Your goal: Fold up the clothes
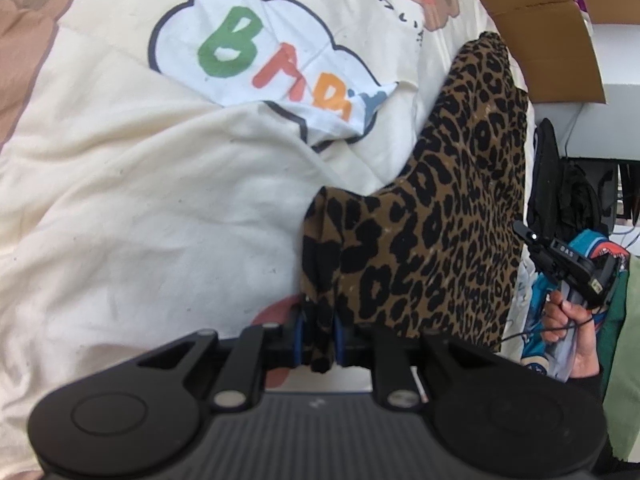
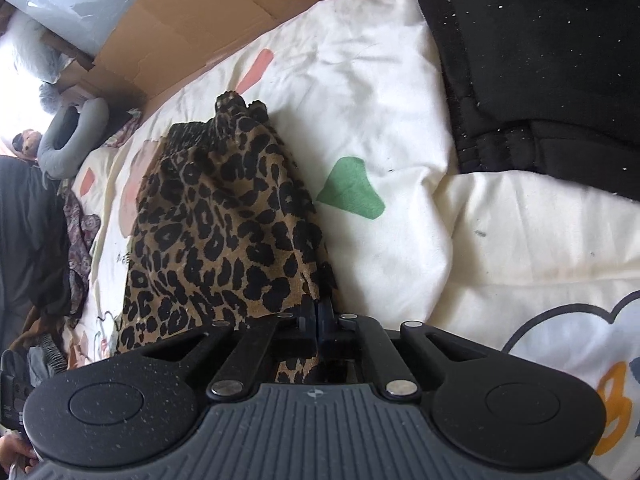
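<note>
A leopard-print garment (image 1: 448, 208) lies stretched over a cream printed duvet (image 1: 140, 200). My left gripper (image 1: 320, 336) is shut on one corner of it, with the cloth bunched between the blue-padded fingers. In the right wrist view the same garment (image 2: 216, 232) runs away from me to a gathered waistband at its far end. My right gripper (image 2: 318, 320) is shut on its near edge, fingers pressed together with cloth in them. The right gripper also shows at the right edge of the left wrist view (image 1: 532, 240), held by a hand.
A folded black garment (image 2: 540, 64) lies on the duvet (image 2: 400, 100) at the upper right. Flattened cardboard (image 2: 192, 20) lines the far side of the bed. A grey neck pillow (image 2: 72, 136) and dark patterned clothes (image 2: 80, 240) lie at the left. More clothes (image 1: 560, 184) hang at the right.
</note>
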The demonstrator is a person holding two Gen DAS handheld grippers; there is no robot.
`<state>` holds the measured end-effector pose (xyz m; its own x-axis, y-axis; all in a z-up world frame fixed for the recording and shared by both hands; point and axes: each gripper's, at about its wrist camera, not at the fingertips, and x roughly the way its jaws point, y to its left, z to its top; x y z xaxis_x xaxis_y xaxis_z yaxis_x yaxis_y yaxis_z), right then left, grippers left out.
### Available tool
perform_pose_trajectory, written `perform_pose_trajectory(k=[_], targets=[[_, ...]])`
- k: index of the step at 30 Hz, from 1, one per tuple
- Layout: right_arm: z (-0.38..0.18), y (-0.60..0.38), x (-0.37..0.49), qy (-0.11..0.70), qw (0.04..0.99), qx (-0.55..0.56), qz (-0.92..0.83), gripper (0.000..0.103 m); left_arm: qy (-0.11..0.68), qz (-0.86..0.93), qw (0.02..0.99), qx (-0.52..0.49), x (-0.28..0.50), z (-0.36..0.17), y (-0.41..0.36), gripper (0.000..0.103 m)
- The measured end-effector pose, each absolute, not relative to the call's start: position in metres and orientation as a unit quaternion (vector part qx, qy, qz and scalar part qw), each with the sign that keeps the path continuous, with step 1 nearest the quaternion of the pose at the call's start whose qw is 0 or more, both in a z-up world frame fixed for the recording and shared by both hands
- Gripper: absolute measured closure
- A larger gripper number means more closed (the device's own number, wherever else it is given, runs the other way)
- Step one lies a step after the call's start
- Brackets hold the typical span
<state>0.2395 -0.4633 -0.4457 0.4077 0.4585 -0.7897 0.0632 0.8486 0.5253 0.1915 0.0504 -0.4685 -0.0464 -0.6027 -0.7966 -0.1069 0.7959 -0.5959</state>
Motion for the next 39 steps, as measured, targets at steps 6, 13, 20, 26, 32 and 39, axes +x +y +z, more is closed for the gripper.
perform_pose_trajectory(k=[6,13,20,26,32,39], targets=[[-0.448,-0.458,0.240,0.531,0.809,0.228,0.103,0.103,0.697,-0.195,0.642,-0.256,0.194,-0.471,0.051,0.087],[-0.448,-0.454,0.242,0.546,0.805,0.211,0.101,0.103,0.696,-0.196,0.641,-0.256,0.194,-0.476,0.056,0.085],[-0.439,-0.457,0.231,0.549,0.804,0.205,0.097,0.080,0.695,-0.197,0.641,-0.259,0.191,-0.476,0.057,0.085],[-0.431,-0.460,0.208,0.560,0.795,0.205,0.113,0.068,0.694,-0.198,0.642,-0.258,0.190,-0.475,0.055,0.085],[-0.433,-0.468,0.183,0.579,0.775,0.225,0.120,0.068,0.694,-0.198,0.643,-0.257,0.190,-0.476,0.055,0.085],[-0.442,-0.468,0.157,0.609,0.746,0.232,0.136,0.068,0.694,-0.198,0.643,-0.258,0.191,-0.476,0.057,0.085]])
